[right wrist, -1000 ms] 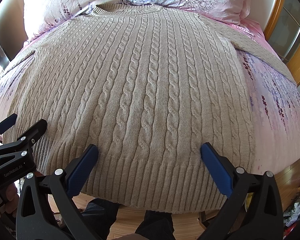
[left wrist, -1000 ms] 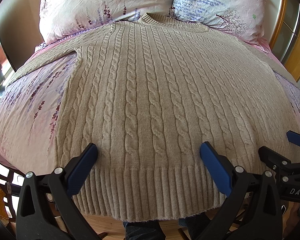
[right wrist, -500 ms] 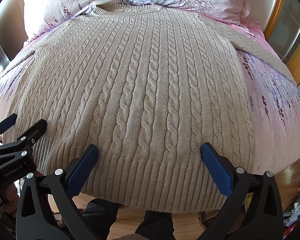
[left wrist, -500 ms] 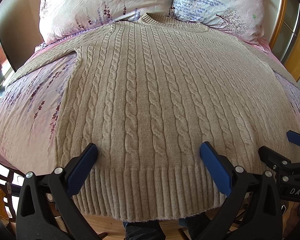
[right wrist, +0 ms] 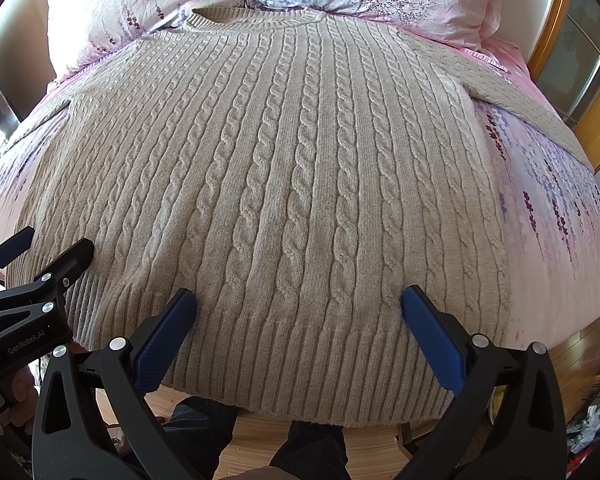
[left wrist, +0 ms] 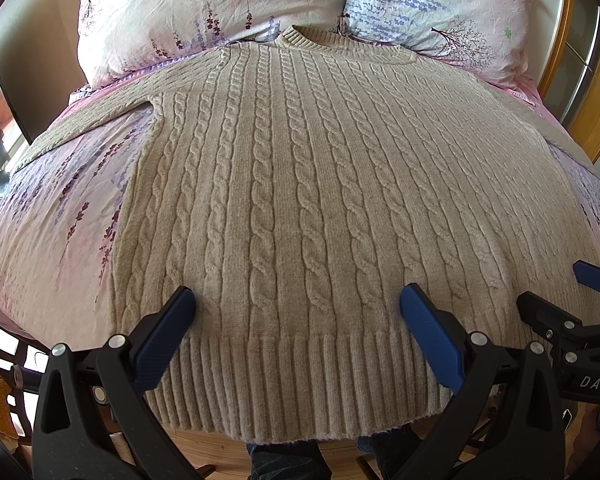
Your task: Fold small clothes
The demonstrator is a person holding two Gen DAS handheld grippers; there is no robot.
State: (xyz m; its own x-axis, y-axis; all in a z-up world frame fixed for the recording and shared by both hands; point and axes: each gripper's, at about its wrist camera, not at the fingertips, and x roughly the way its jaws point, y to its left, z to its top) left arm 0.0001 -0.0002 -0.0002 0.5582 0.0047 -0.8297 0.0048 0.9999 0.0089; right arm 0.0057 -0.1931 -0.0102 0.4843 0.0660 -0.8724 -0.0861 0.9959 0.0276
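A beige cable-knit sweater [left wrist: 300,200] lies flat, front up, on the bed, collar toward the pillows and ribbed hem [left wrist: 300,384] at the near edge. It also fills the right wrist view [right wrist: 284,184]. Both sleeves spread outward to the sides. My left gripper [left wrist: 298,312] is open and empty, hovering over the hem left of centre. My right gripper [right wrist: 299,312] is open and empty, hovering over the hem right of centre. Each gripper shows at the edge of the other's view: the right one [left wrist: 556,292], the left one [right wrist: 44,250].
Pink floral bedsheet [left wrist: 52,240] covers the bed. Two floral pillows [left wrist: 204,4] lie at the head. A wooden frame [right wrist: 556,32] stands at the right. The person's legs [right wrist: 308,448] and wooden floor are below the hem.
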